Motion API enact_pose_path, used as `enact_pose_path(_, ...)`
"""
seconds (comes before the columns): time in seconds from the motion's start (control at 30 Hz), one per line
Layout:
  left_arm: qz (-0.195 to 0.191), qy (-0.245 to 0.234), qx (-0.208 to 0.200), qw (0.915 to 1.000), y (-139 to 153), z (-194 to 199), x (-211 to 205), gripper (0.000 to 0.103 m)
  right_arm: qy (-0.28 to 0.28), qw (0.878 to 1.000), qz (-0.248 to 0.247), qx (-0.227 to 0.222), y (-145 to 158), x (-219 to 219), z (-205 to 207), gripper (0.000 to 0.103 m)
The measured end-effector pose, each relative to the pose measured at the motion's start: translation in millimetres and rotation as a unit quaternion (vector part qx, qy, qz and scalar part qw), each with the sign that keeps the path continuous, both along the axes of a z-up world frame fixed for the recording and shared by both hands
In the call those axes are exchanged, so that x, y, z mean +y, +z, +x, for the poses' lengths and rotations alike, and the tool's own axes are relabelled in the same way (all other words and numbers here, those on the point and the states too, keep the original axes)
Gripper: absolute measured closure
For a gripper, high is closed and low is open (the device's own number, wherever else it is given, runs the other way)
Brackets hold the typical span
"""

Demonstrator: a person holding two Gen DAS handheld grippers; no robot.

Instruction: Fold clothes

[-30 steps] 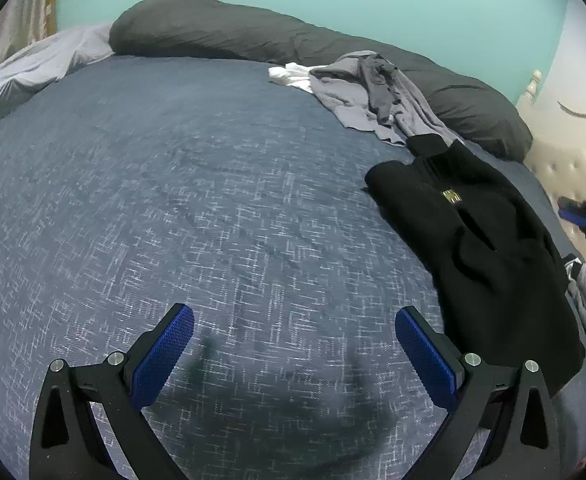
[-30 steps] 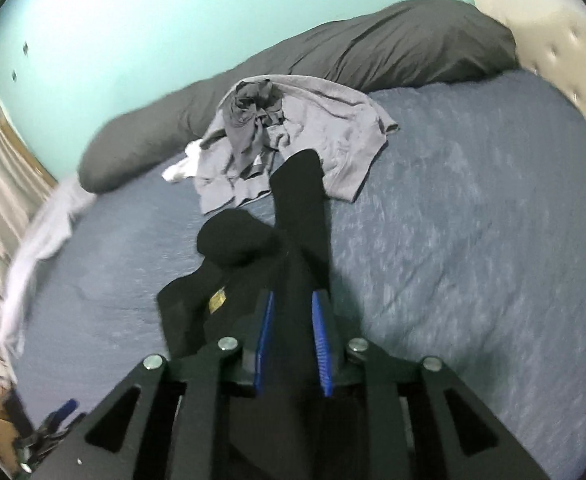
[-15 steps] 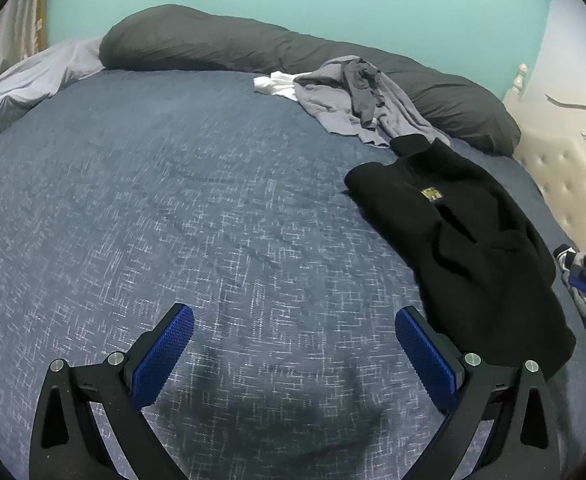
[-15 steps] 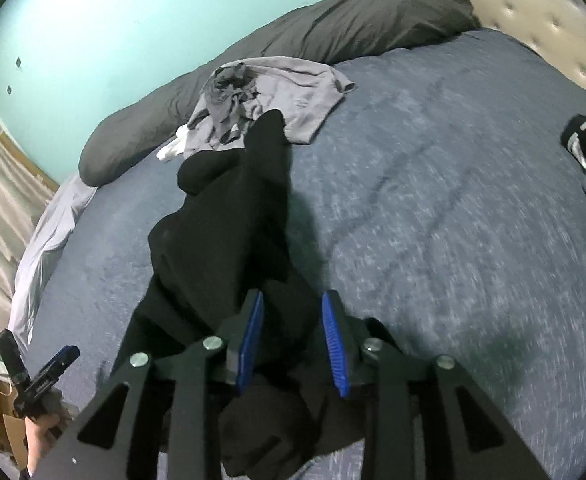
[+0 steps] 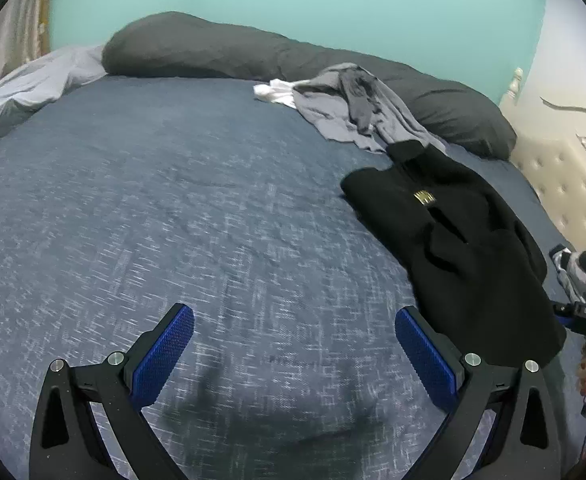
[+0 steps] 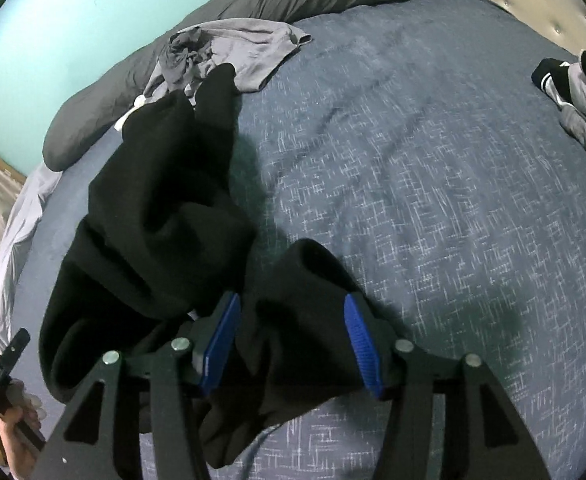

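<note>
Here, rumpled black fleece garment (image 6: 165, 208) on woven bedspread (image 6: 433, 200)

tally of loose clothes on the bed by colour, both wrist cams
Black: 1, the black sweater, part of it between the right gripper's opening jaws.
Grey: 1 heap, the grey clothes pile by the dark pillow; piece count unclear.
White: 1, the white item beside that pile.
Mixed grey, black and white: 1 bundle at the bed edge.
Total: 4 groups.
</note>
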State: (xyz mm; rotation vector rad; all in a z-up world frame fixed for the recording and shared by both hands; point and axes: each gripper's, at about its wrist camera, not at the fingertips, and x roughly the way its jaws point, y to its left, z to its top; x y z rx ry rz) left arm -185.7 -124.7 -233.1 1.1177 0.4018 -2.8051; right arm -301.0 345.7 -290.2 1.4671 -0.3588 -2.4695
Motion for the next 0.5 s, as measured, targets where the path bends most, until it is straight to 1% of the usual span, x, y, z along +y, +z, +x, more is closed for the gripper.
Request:
enact_pose_path(0.17, 0.002, 0.008, -0.001, 1.0, -0.9, -2.4, -7.1, 0.0, 0.019, 1.0, 0.011, 0.007, 3.3, -14.8, -18.6, 0.045)
enact_pose_path(0.27, 0.004, 0.011, -0.004, 0.9999, -2.9, -4.0, -9.9, 0.0, 0.029, 0.999, 0.021, -0.005, -3.4, -27.0, -32.3, 0.044)
enact_pose_path(0.4, 0.004, 0.012, -0.005, 0.9999, -4.5, -4.2, -10.9, 0.0, 0.052, 0.998, 0.039, 0.004, -4.5, -47.3, -39.8, 0.044)
enact_pose_path(0.5, 0.005, 0.011, -0.006, 0.9999, -5.5, -5.9, -10.2, 0.0, 0.063, 0.997, 0.031, 0.017, -4.9, -56.9, -46.0, 0.044)
